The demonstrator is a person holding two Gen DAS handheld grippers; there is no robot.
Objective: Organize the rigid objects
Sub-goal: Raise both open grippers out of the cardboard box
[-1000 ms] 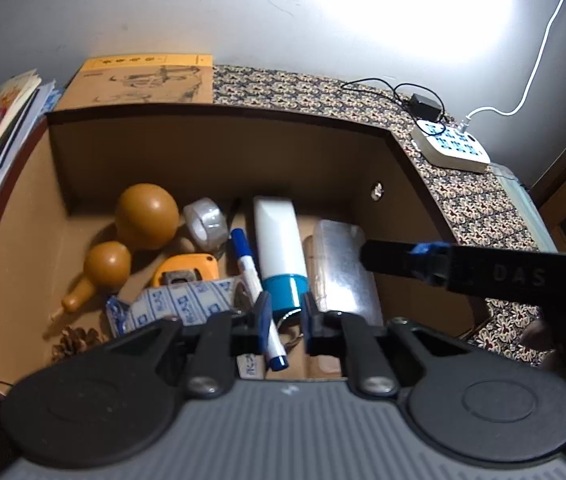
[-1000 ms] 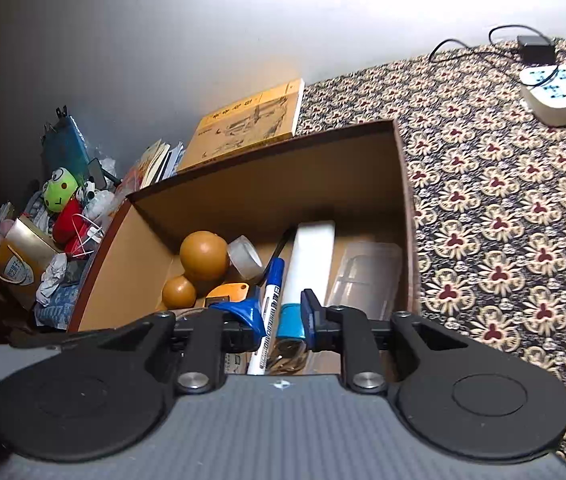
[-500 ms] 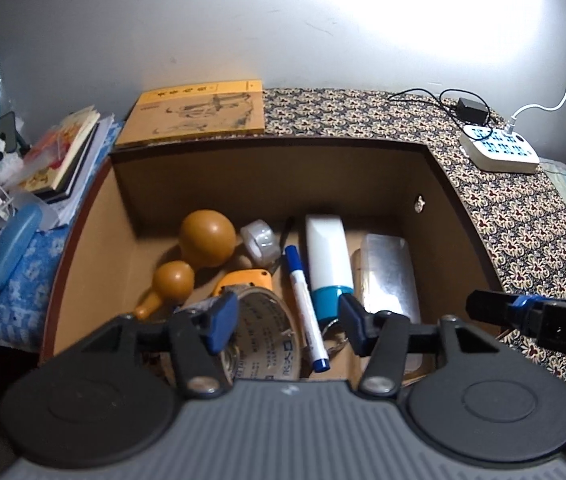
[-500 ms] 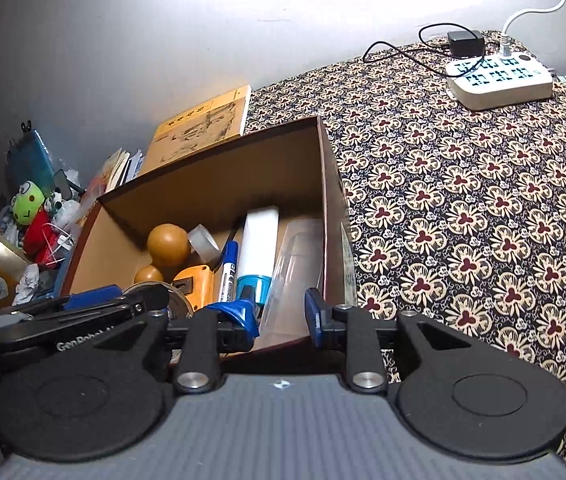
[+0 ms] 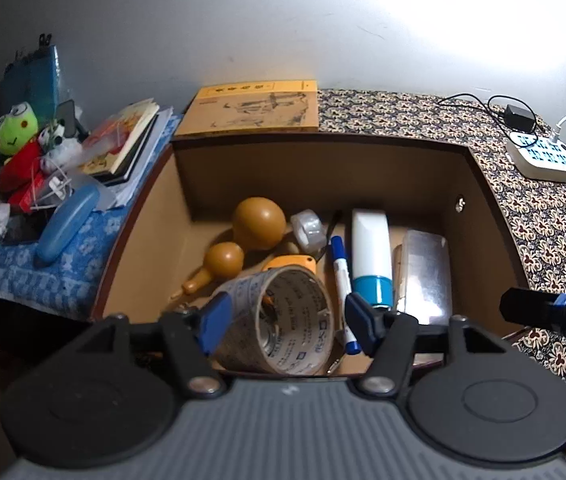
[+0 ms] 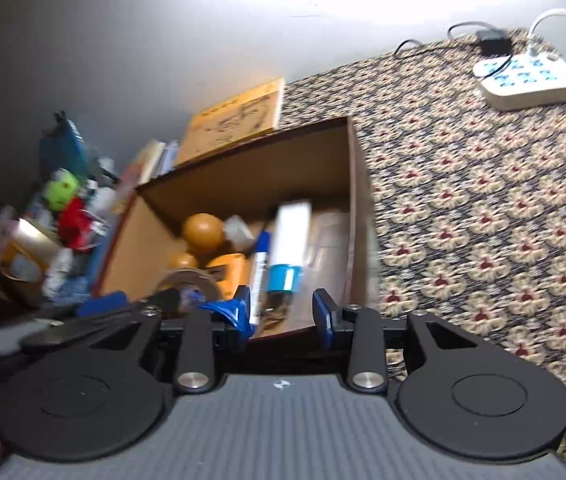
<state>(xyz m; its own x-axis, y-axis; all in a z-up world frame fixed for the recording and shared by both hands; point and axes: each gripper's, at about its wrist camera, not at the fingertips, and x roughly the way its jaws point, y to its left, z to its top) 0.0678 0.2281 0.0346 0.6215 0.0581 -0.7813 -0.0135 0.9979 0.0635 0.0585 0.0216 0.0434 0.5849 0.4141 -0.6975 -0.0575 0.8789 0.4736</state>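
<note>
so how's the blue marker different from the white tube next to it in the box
The blue marker is thin, while the white tube is much wider and flatter. The marker is white in the middle with a blue part at each end; the tube is plain white with one broad blue cap at its near end. The marker reaches nearer the box's front edge than the tube. Both lie flat, side by side, running front to back.

A plain grey-white wall [image 5: 203, 20] runs behind everything, washed out at the upper right by a bright glare of light [image 5: 483, 12]. The table [image 5: 555, 232] wears a dark cloth patterned with cream and red flowers. At its far right corner lies a white power strip [image 5: 545, 156] with a white cable [image 6: 563, 4].
</note>
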